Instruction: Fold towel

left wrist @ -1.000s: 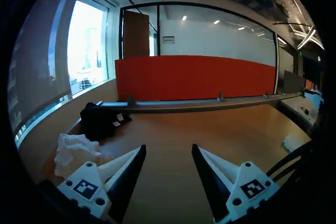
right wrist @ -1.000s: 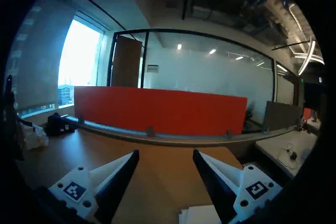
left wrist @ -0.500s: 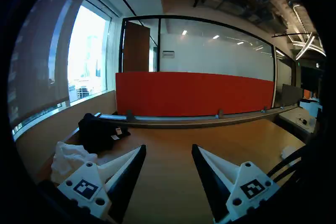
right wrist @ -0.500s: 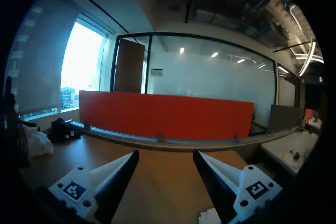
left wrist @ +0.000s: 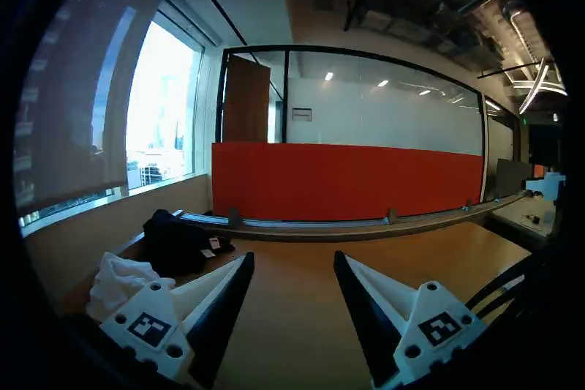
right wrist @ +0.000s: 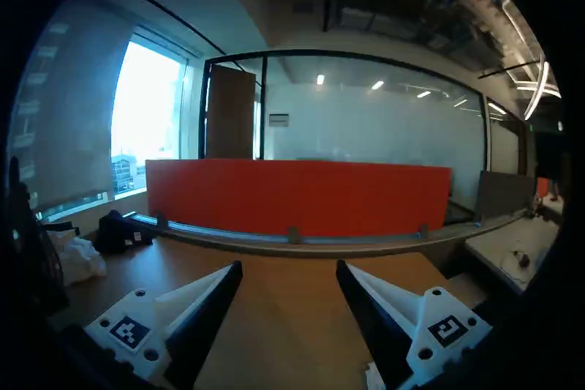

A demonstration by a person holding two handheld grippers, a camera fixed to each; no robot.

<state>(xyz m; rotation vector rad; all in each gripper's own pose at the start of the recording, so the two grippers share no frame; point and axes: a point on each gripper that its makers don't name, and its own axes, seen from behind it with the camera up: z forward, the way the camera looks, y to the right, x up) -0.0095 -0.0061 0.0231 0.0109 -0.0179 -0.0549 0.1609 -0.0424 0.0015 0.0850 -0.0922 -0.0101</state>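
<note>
While my left gripper (left wrist: pixel 292 255) and right gripper (right wrist: pixel 289 264) hang open above the table (left wrist: pixel 431 255), the crumpled white towel (left wrist: pixel 121 284) lies by its left edge, beside a black bag (left wrist: pixel 179 244).

Daylight comes in through the tall glass window (left wrist: pixel 164 126) on the left of both views, its pane nearly blown out to white. The brown wooden counter (left wrist: pixel 292 317) carries a soft sheen toward its far edge and darkens toward its near edge. Small ceiling spotlights (left wrist: pixel 380 83) glint behind the frosted glass wall (left wrist: pixel 380 119), and a curved white light strip (left wrist: pixel 537 86) glares at upper right. The black heap of fabric (left wrist: pixel 175 244) at the counter's far left corner loses detail in shadow. Fisheye distortion bows straight lines, most at the rims, where brightness falls off. Focus is crisp near and far.
</note>
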